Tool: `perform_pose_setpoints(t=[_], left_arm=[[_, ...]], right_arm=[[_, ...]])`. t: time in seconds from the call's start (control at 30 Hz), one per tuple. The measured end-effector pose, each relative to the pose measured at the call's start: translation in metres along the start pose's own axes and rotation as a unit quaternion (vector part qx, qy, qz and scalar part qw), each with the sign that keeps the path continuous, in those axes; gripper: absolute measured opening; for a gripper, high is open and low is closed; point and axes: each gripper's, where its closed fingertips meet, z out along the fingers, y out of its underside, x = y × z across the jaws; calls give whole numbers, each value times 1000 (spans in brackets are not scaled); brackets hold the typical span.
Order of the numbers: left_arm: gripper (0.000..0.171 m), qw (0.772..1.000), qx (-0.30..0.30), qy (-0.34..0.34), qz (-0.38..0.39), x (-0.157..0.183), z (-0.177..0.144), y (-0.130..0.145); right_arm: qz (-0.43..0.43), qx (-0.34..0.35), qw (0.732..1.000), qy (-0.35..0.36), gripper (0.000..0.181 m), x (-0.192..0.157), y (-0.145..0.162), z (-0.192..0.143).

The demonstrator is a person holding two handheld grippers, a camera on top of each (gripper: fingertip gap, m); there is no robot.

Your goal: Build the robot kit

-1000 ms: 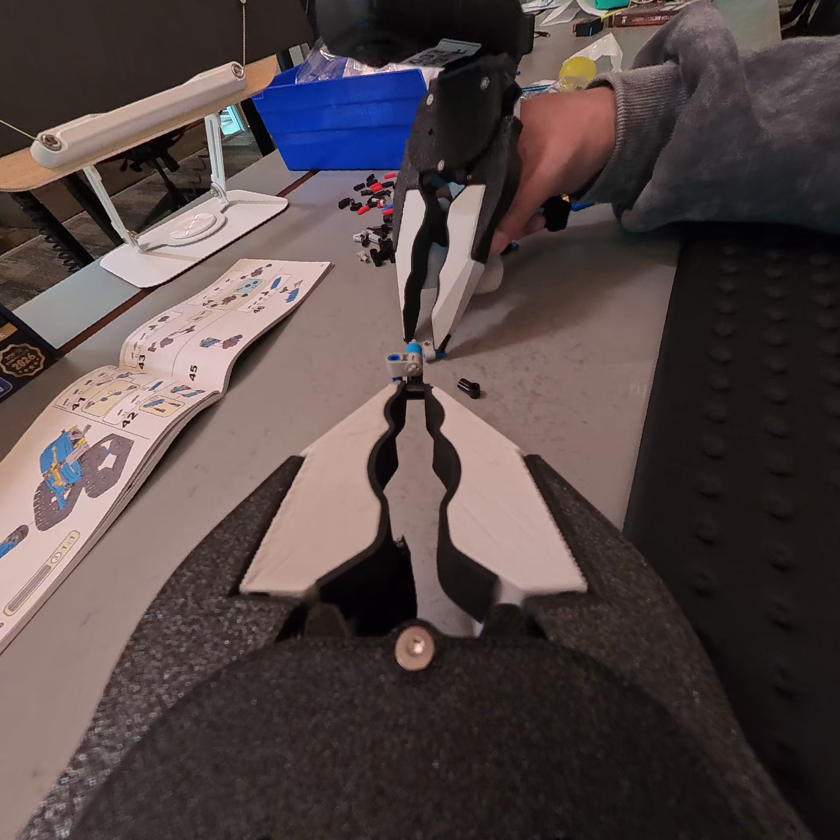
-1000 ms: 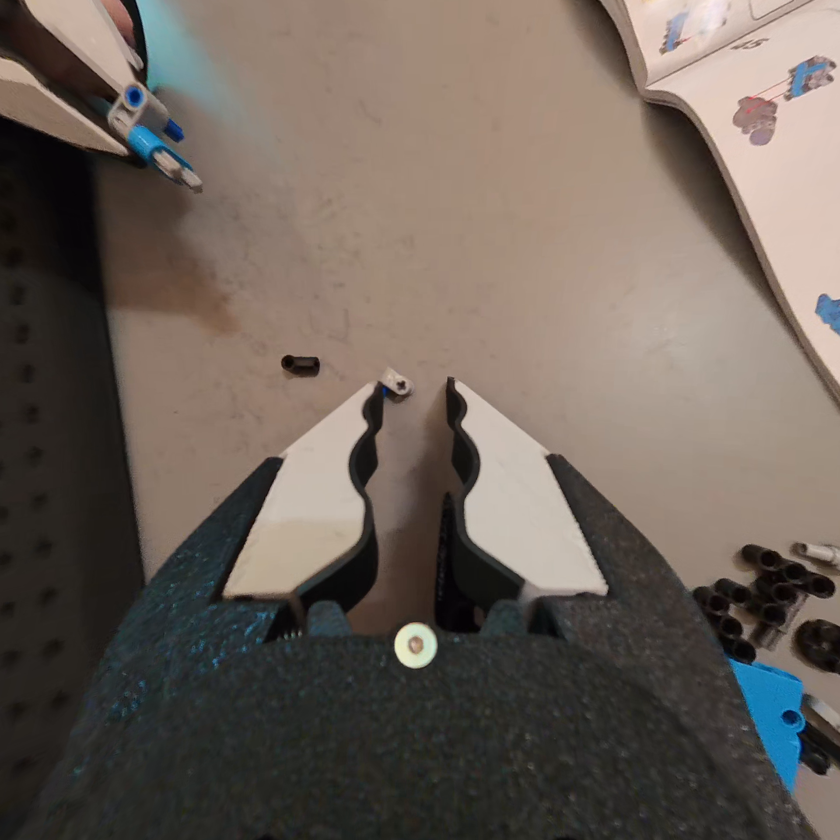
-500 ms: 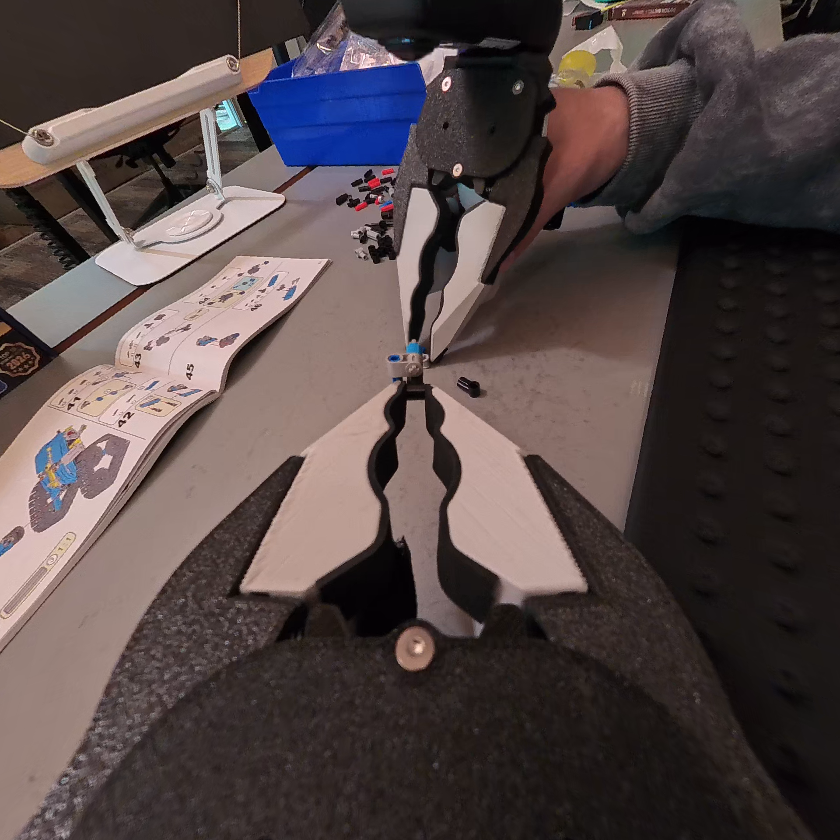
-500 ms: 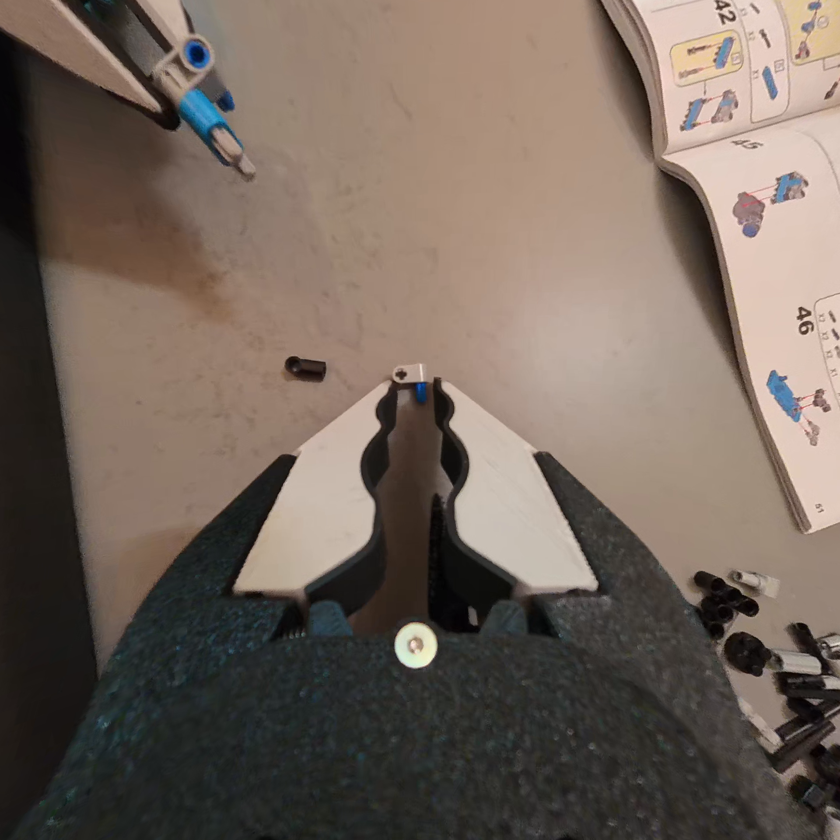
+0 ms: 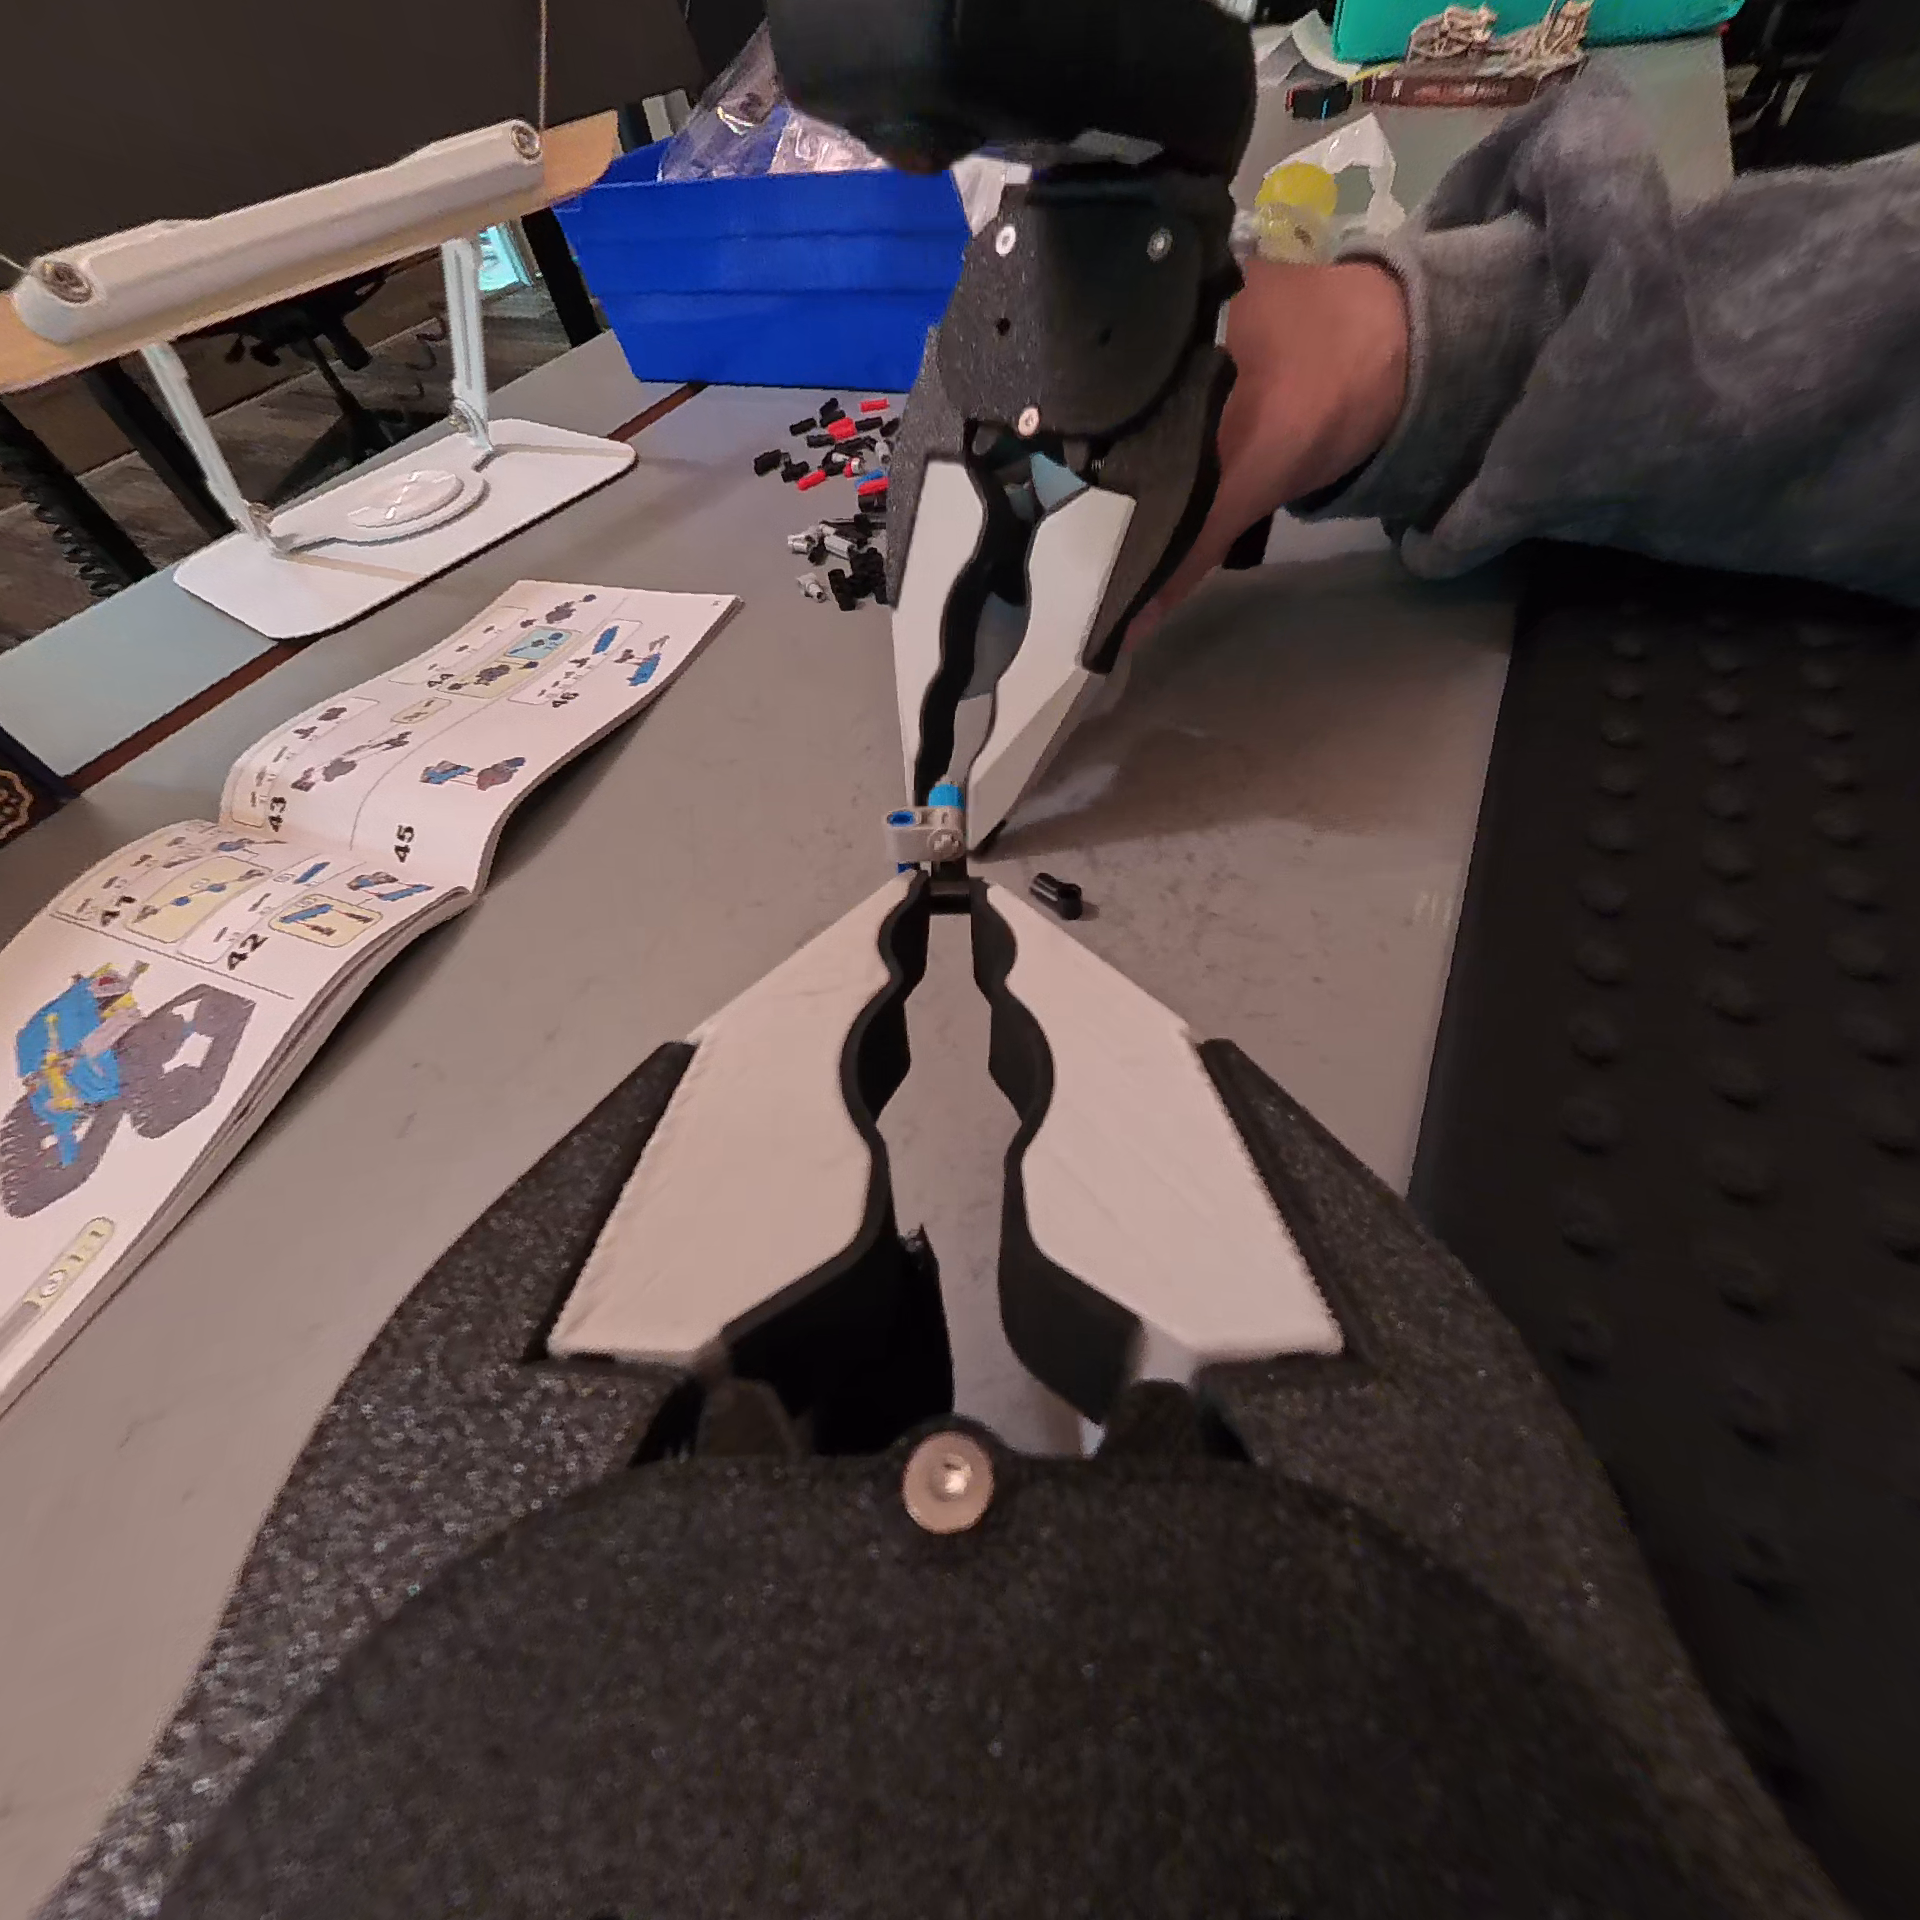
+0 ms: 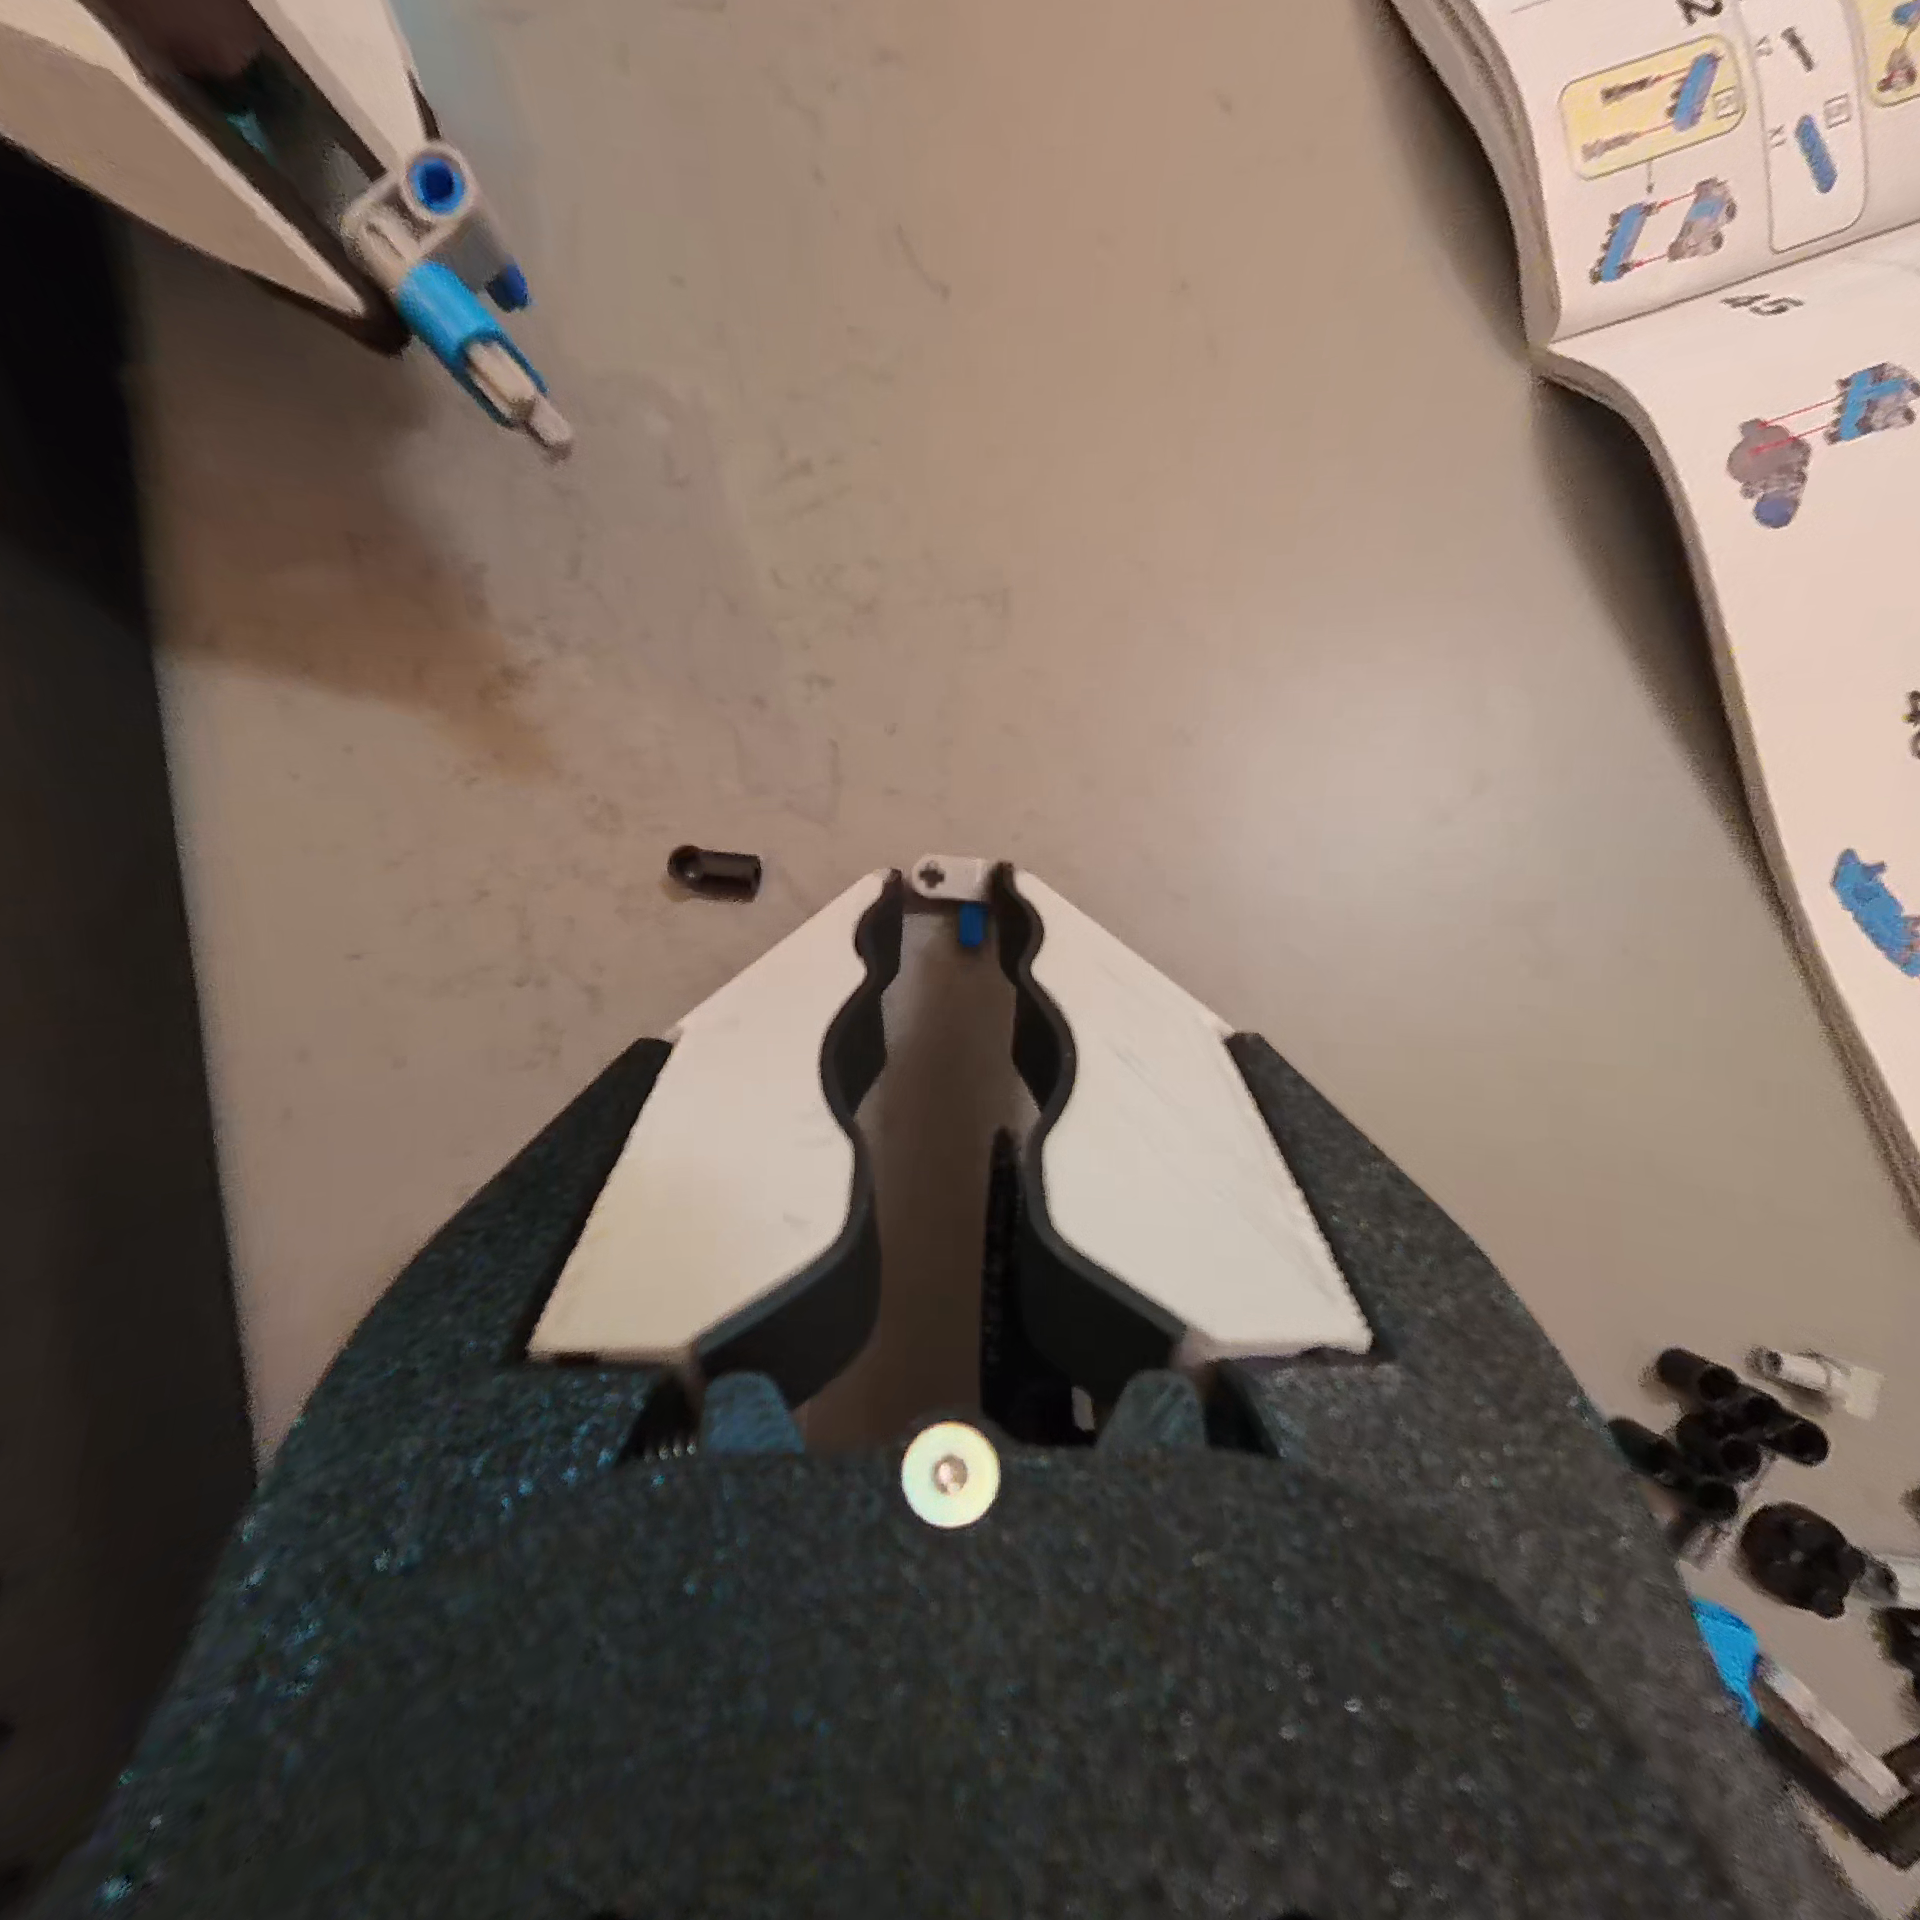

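Observation:
My left gripper [image 5: 940, 896] is shut on a small assembly [image 5: 923, 831]: a grey connector with blue pins, a blue sleeve and a grey axle. It also shows at the top left of the right wrist view [image 6: 447, 281]. My right gripper [image 6: 948, 883] is shut on a small grey connector with a cross hole [image 6: 943, 875] and a blue pin [image 6: 971, 925]. In the left wrist view the right gripper [image 5: 971, 831] points down, its tips just behind the left one's assembly. A small black pin [image 6: 715, 873] lies on the grey table [image 6: 1195, 623], also seen in the left wrist view [image 5: 1057, 894].
An open instruction booklet [image 5: 312, 831] lies to the left, also in the right wrist view [image 6: 1766, 416]. A black studded mat [image 5: 1714, 1039] covers the right side. Behind are loose small parts [image 5: 831, 499], a blue bin [image 5: 769, 281] and a white lamp [image 5: 416, 509]. A person's hand and grey sleeve [image 5: 1662, 343] hold the right gripper. One gripper's finger ends stand about 11 cm off the other's.
My right gripper went from open to shut on the small grey connector and moved closer to the left gripper's assembly. The left gripper stayed shut and still.

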Motion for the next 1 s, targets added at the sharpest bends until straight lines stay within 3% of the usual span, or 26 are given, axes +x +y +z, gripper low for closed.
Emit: perform_pose_setpoints(t=[0.1,0.17,0.27,0.33,0.57,0.83,1.0], left_arm=[[7,998,33,34,-50,2,-5,-9],[6,988,73,75,-110,4,-12,-21],[6,971,126,113,-166,2,-23,-35],[6,966,151,123,-171,3,-28,-43],[6,959,161,150,-180,10,-29,-48],[6,956,165,149,-193,8,-30,-49],[6,940,179,159,-245,3,-31,-51]], right_arm=[[-4,19,1000,-9,15,-3,-8,-1],[11,95,994,-47,15,-12,-33,-14],[43,274,948,-155,14,-40,-89,-59],[62,334,918,-207,14,-50,-106,-77],[102,364,881,-285,13,-63,-117,-81],[106,363,880,-287,14,-65,-118,-78],[139,382,863,-300,14,-60,-120,-77]])
